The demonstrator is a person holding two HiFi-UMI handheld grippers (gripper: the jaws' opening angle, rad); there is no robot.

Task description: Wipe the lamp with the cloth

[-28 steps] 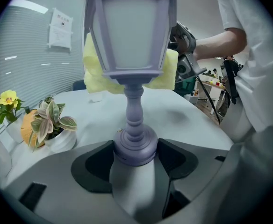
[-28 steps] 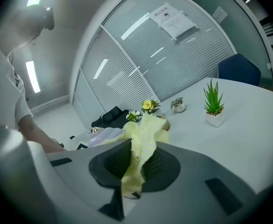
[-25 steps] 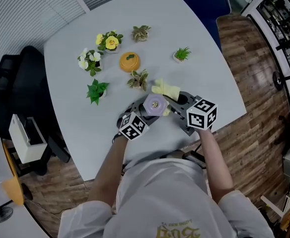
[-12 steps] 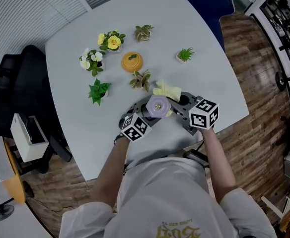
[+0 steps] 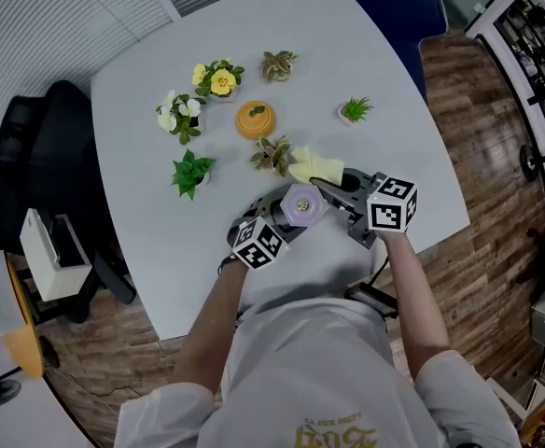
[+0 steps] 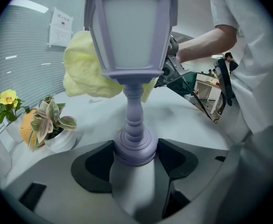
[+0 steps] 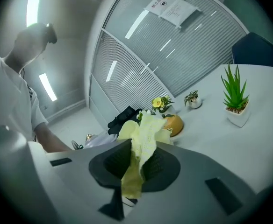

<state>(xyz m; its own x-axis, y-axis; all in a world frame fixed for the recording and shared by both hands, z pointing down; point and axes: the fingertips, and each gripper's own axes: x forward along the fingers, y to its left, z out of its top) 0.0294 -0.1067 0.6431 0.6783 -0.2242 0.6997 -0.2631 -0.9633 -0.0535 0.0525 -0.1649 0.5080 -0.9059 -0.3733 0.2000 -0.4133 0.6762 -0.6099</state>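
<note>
Barely anything moved: left hand-held gripper [image 6: 135, 161] stays clamped on the lilac lantern-shaped lamp [image 5: 302, 203] base near the tabletop [image 5: 151, 101] 6 o'clock edge. Right hand-held gripper [image 7: 136, 163] pinches the pale yellow knitted cloth [image 5: 314, 166] at the lamp's 1 o'clock. Steady the base and wipe each pane.

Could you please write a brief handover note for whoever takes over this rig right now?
Left claw: shut on the round base of the lilac lantern-shaped plastic lamp, held upright.
Right claw: shut on the pale yellow knitted cloth, bunched at the far side of the lamp's shade.
Done: both things gripped.
Left: wiping shade and stem; progress so far cannot be told.
</note>
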